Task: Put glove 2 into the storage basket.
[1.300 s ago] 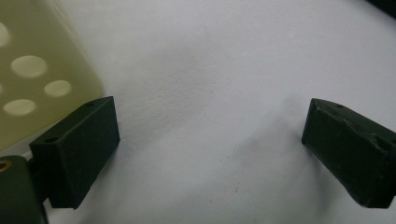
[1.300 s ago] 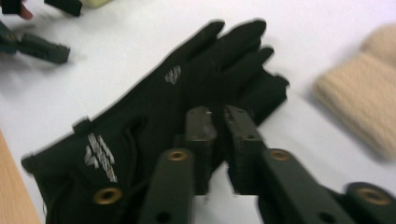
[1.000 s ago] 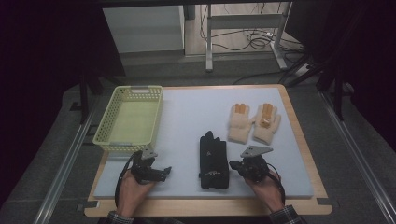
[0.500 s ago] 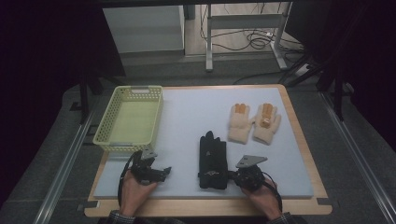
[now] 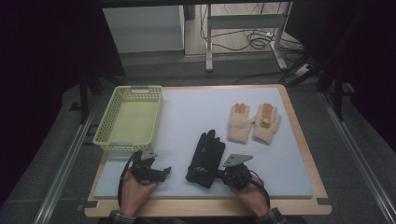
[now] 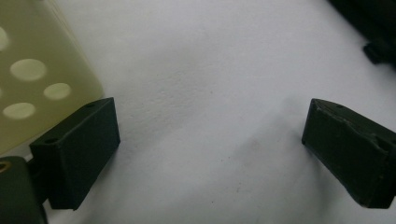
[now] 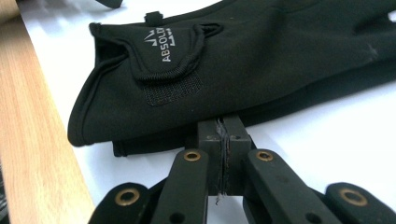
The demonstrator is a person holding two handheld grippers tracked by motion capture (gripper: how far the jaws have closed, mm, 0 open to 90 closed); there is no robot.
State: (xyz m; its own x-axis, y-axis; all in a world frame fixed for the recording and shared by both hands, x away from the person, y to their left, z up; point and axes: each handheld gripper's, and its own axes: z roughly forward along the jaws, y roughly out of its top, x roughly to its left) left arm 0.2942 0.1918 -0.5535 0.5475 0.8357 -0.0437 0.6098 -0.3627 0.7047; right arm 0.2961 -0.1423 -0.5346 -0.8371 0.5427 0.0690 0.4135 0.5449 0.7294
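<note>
You are bringing your right gripper (image 7: 223,140), jaws pressed together on nothing, against the cuff edge of the black gloves (image 5: 206,158) lying mid-mat, risking shoving them aside, while your left gripper (image 6: 210,149) is waiting with jaws apart.

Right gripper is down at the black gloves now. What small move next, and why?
Probably lift slightly. The right gripper has its jaws shut at the edge of the black fabric gloves, though whether fabric is pinched is unclear. A small raise would show that before any carry to the yellow-green plastic basket.
</note>
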